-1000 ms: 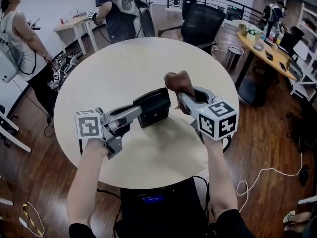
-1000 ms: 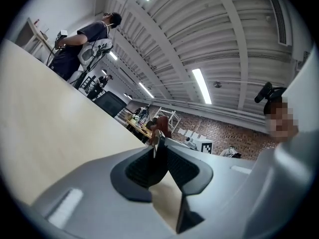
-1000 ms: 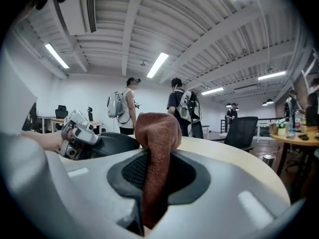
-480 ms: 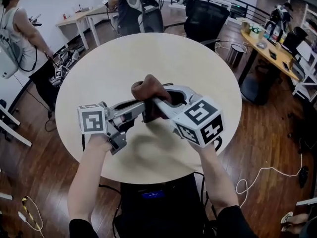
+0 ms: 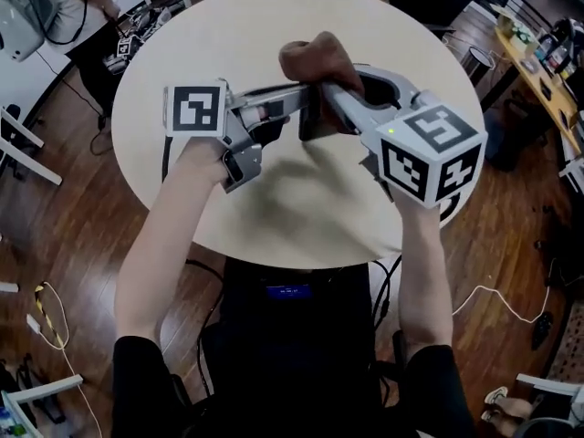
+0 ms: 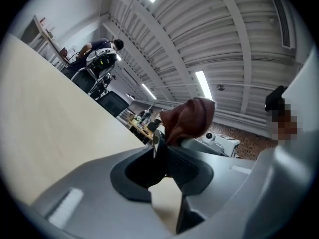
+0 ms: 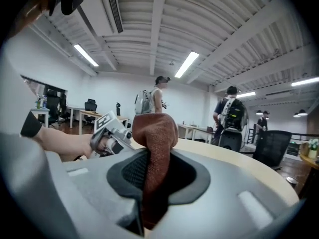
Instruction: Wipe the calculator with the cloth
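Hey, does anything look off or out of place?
Nothing spilled or damaged. One oddity: the calculator is clamped on edge in the left gripper, not flat on the table, with the right gripper's bunched cloth against it.

a round pale table [image 5: 228, 44] stands on wooden floor [image 5: 82, 208].

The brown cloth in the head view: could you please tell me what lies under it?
The calculator, clamped in the left hand-held gripper, lies under the cloth; only a dark strip shows. The rest is covered by the cloth and the right hand-held gripper.
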